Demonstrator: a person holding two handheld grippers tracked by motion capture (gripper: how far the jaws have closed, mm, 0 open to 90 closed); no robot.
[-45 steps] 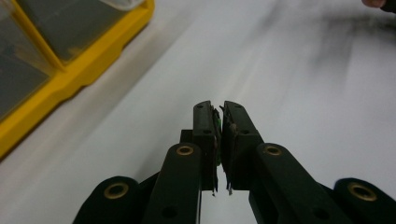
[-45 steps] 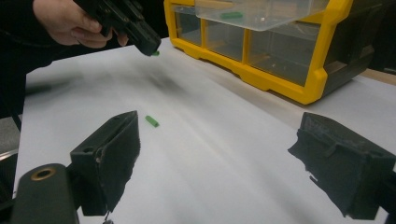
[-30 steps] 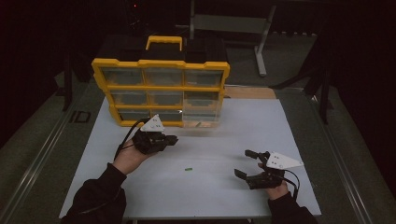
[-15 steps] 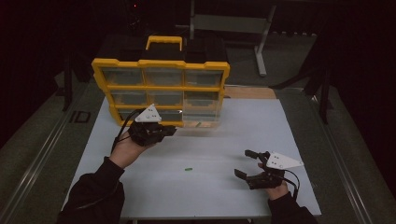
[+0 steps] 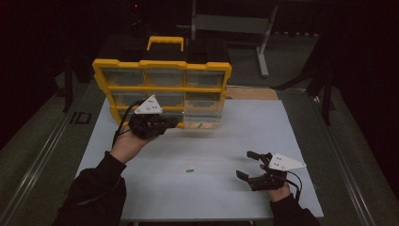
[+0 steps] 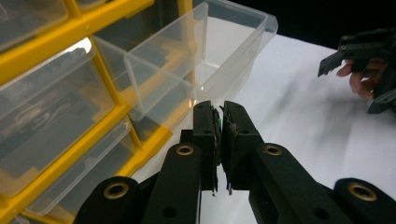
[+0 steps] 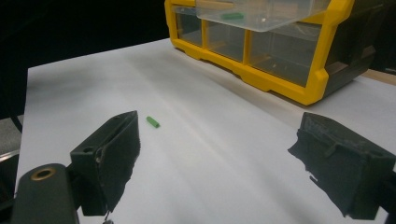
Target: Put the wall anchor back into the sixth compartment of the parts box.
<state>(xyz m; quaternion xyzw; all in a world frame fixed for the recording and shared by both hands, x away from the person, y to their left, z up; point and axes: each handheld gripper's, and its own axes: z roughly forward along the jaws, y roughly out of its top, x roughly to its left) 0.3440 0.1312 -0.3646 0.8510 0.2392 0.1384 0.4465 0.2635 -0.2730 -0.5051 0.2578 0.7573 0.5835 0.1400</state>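
From above: left gripper [image 5: 162, 123] raised before yellow drawer cabinet [image 5: 162, 65], near pulled-out clear drawer [image 5: 203, 113]. Right gripper [image 5: 249, 165] low on white table [image 5: 301, 127], jaws wide, nothing between them. Loose green peg [image 5: 189, 171] on table between hands.

Left gripper view: jaws pinched on small green piece [image 6: 218, 125], drawer [image 6: 233, 42] just ahead.

Right gripper view: second peg [image 7: 232, 16] already in drawer.

Judgement: carry step; next move needs tip over drawer rim, then release.

No readable text, label, brand or number anywhere. Only a faint mark resembling "ID" on the dark floor strip [image 5: 81, 117] left of the table, too dim to confirm.
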